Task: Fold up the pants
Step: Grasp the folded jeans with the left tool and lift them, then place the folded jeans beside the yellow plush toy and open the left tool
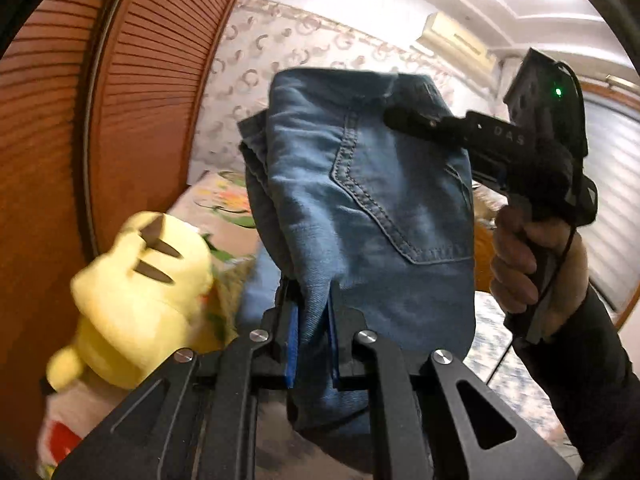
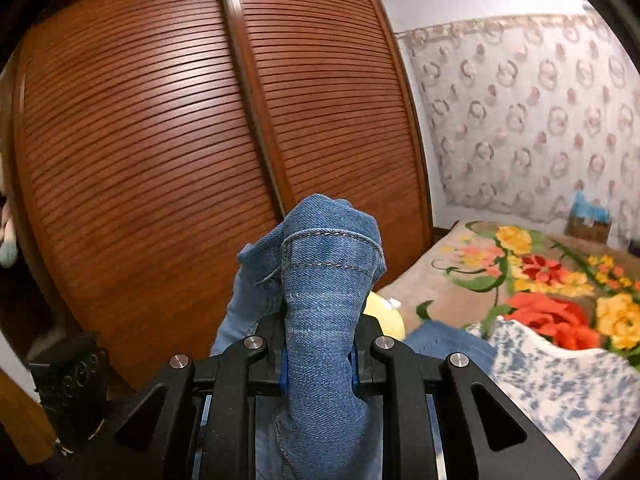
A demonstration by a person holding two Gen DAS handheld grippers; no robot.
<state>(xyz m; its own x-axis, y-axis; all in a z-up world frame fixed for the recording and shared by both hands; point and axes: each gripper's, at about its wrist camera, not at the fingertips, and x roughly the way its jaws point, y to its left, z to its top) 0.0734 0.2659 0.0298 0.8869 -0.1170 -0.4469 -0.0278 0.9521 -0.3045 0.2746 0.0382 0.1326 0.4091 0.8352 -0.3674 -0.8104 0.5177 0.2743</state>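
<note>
The left claw (image 1: 312, 332) is closed tight on a thin fold of the jeans (image 1: 360, 200), its blue pads pressing the cloth from both sides, and it points slightly downward. The right claw (image 2: 318, 344) is clamped on a thicker bunch of the same jeans, the fabric filling the gap between its fingers (image 2: 280, 354). Seen from the left wrist, the right claw reaches in from the right and bites the upper edge of the jeans. The person's right hand (image 1: 532, 264) wraps around its handle, a dark sleeve (image 1: 588, 360) covering the forearm.
</note>
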